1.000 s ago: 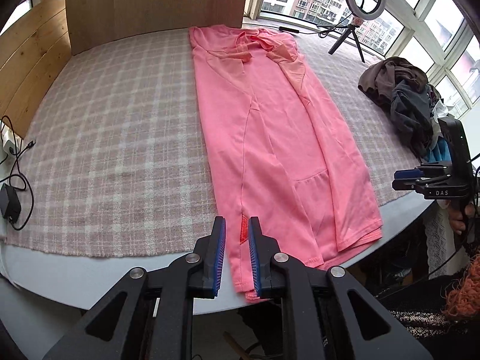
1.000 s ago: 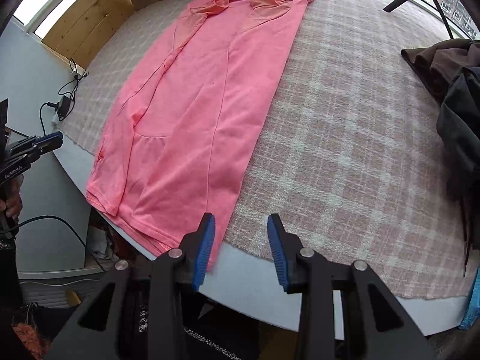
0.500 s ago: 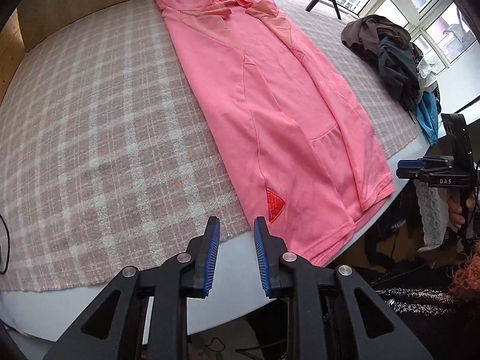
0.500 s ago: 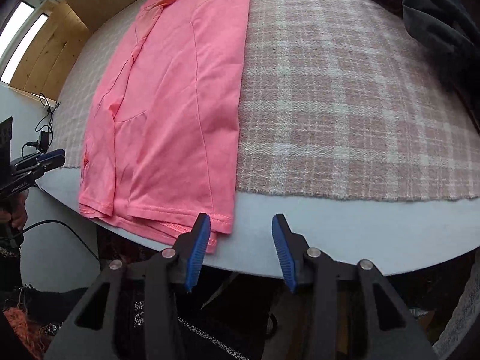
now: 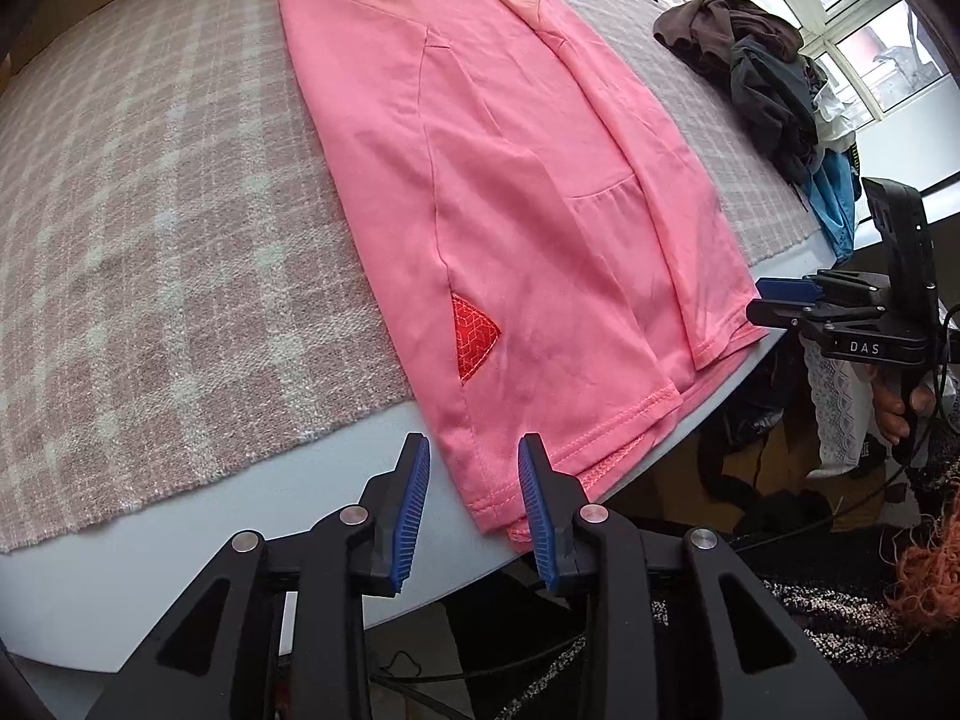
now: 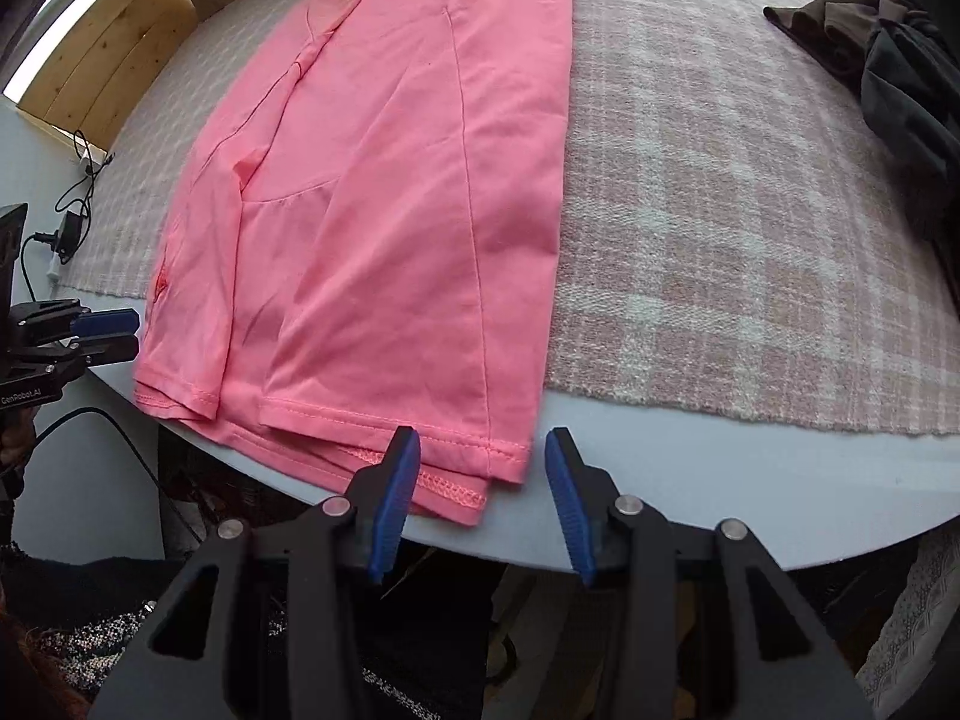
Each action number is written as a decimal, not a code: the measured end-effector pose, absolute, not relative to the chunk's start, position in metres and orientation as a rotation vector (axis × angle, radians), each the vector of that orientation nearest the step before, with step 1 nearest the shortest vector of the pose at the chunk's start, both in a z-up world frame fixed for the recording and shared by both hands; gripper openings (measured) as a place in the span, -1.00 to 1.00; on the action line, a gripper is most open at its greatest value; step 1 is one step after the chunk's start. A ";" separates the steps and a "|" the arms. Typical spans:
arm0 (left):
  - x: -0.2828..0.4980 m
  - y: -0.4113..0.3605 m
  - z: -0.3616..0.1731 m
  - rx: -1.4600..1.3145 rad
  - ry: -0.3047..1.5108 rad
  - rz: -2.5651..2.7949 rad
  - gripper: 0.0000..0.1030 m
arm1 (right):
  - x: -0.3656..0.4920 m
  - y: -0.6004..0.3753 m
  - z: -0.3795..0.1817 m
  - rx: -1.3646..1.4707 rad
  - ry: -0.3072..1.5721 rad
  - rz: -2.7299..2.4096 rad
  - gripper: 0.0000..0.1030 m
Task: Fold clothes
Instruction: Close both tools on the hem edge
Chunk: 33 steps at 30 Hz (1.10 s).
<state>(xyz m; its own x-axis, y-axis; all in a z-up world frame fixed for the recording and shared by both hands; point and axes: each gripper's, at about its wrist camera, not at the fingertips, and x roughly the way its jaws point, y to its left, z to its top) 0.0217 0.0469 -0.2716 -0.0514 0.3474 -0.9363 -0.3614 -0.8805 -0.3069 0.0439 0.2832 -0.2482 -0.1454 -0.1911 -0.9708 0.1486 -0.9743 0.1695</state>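
The long coral-pink jersey garment (image 5: 516, 192), already narrowed into a strip with its sides turned in, lies lengthwise down the pale round table (image 5: 252, 498) on a pink-and-white checked woven cloth (image 5: 150, 228); its stitched hem hangs just over the table's near edge.

The left gripper (image 5: 474, 495) has its blue ribbed pads spreading apart, the hem's left corner lying between them but not pinched. The right gripper (image 6: 480, 489) stands spread over the hem's right corner, fabric between the pads, likewise ungripped.

To my eye the step is taking both hem corners for the lengthwise fold. It would go best if each pad pair slid far enough in to catch every layer, including the lower hem peeking out beneath, then closed together so the strip lifts evenly. A dark heap of clothes (image 5: 762, 78) waits near the far right edge.
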 end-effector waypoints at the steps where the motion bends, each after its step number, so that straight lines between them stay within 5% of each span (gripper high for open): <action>1: 0.023 0.050 -0.273 -1.766 0.018 1.975 -0.44 | 0.044 0.281 -0.249 1.886 -0.031 -2.218 -0.17; 7: 0.028 0.066 -0.275 -1.787 0.051 1.981 -0.53 | 0.048 0.294 -0.245 1.824 0.027 -2.217 -0.26; 9: 0.030 0.071 -0.276 -1.790 0.073 1.977 -0.94 | 0.049 0.301 -0.246 1.806 0.046 -2.202 -0.83; 10: 0.031 0.072 -0.277 -1.781 0.075 1.974 -0.95 | 0.048 0.302 -0.247 1.800 0.040 -2.186 -0.87; 15: 0.029 0.068 -0.272 -1.763 0.032 1.967 -0.96 | 0.042 0.315 -0.251 1.802 -0.044 -2.127 -0.90; 25: -0.017 0.039 -0.216 -1.660 -0.223 1.985 -0.96 | 0.001 0.349 -0.218 1.682 -0.583 -1.981 -0.91; 33: -0.149 0.032 -0.210 -1.643 -0.147 2.125 -0.82 | -0.149 0.379 -0.191 1.606 -0.541 -2.104 -0.79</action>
<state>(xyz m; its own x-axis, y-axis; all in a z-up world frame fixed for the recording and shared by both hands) -0.1494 0.0322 -0.2103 -0.1912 0.4081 -0.8927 -0.2813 -0.8941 -0.3485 -0.1490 0.3793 -0.1913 -0.2317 -0.5584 -0.7966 0.1048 -0.8284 0.5502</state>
